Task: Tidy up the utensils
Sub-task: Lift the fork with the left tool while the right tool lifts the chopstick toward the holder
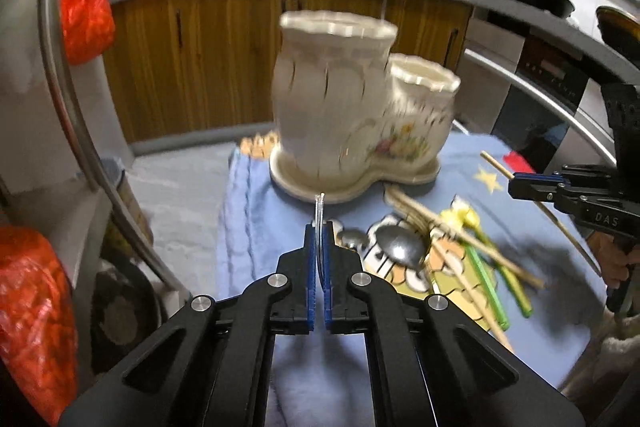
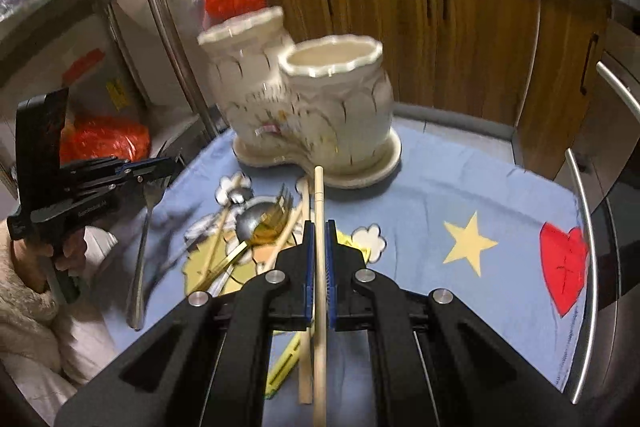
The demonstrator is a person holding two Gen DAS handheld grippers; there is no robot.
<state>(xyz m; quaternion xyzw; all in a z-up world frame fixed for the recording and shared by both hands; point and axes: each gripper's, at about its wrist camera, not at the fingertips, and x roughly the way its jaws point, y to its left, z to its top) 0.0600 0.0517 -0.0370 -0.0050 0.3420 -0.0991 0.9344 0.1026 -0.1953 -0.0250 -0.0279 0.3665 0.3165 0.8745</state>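
Fork point(image 2: 142, 243): steel; clamped at the tine end in the left gripper point(image 2: 160, 165); handle hangs above the cloth point(image 2: 440, 187)
Chopstick point(image 2: 319, 267): pale wood; pinched in the right gripper point(image 2: 319, 227); tip toward the holder point(image 2: 320, 107)
Holder: two-cup ceramic; upright on the cloth
Loose pile point(image 2: 256, 231): spoon, gold fork, chopsticks; before the holder

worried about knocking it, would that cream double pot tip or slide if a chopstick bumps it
The ceramic holder probably stays put: it looks thick-walled and sits on a wide saucer base. It may slide little on the blue cloth. Likely chips if struck hard, being glazed ceramic.
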